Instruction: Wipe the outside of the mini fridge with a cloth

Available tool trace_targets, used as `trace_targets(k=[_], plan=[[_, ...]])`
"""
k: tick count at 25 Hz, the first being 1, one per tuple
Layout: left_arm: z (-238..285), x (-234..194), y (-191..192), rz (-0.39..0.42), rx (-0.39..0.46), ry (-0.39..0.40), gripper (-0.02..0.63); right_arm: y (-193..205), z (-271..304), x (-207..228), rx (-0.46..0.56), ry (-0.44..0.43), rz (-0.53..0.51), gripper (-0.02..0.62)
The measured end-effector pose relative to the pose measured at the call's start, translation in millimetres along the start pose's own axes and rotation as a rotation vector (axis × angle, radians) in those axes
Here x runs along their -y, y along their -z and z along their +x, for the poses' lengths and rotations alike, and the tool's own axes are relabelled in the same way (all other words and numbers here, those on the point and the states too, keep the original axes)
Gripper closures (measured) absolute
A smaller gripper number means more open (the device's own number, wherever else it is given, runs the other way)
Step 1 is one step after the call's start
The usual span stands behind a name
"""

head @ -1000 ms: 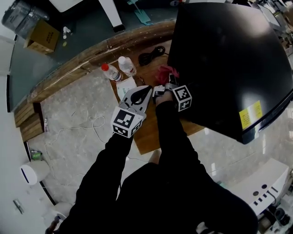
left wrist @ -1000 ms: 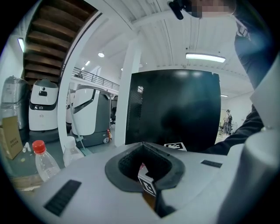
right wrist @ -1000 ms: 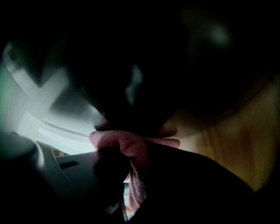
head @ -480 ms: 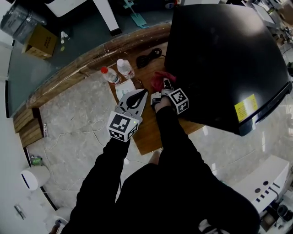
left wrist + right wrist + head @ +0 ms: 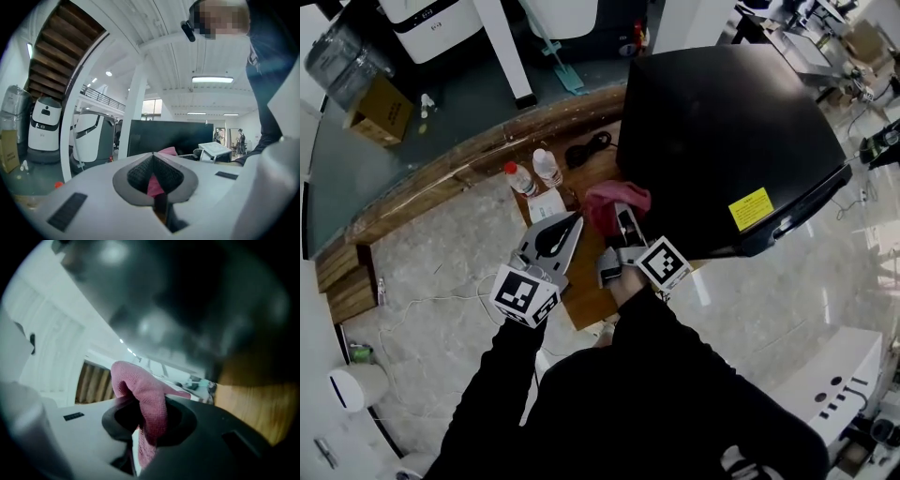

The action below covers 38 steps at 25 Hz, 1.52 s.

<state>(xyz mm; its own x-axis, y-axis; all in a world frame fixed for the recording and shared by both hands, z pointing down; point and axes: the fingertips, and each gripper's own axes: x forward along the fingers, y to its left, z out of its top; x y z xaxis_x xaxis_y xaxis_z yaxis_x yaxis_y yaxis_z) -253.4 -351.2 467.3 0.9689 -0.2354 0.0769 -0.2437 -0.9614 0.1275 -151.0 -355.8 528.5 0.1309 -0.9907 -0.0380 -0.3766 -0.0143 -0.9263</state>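
A person's right hand-held gripper [image 5: 622,223] clamps a pink cloth [image 5: 615,199] at the near left corner of the black mini fridge [image 5: 722,131] on a wooden desk [image 5: 586,281]; contact is unclear. The left hand-held gripper [image 5: 570,223], jaws together and empty, hovers left of the fridge, near two plastic bottles [image 5: 534,172].

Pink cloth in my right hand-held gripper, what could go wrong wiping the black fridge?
The pink cloth bunches loosely out of the right hand-held gripper, so hard jaw tips might scrape the black mini fridge. Two clear plastic bottles and a coiled black cable sit close beside it; a wide stroke could knock them.
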Motion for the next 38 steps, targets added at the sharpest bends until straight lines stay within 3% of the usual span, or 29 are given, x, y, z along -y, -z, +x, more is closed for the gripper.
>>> trace_targets(k=[3, 8, 18, 28, 38], plan=[[-1, 19, -29, 0.007, 0.058, 0.029, 0.6, -28, -20, -34, 0.043, -0.032, -0.041, 0.529], [5, 51, -59, 0.037, 0.116, 0.085, 0.6, -62, -52, -53, 0.132, -0.012, 0.048, 0.532], [24, 87, -66, 0.054, 0.109, 0.143, 0.6, -100, -84, -32, 0.281, 0.029, 0.205, 0.535], [43, 92, -33, 0.051, 0.03, 0.157, 0.6, -95, -82, 4, 0.299, 0.049, 0.311, 0.529], [57, 85, 44, 0.032, -0.092, 0.172, 0.6, -60, -85, 93, 0.283, 0.164, 0.344, 0.529]])
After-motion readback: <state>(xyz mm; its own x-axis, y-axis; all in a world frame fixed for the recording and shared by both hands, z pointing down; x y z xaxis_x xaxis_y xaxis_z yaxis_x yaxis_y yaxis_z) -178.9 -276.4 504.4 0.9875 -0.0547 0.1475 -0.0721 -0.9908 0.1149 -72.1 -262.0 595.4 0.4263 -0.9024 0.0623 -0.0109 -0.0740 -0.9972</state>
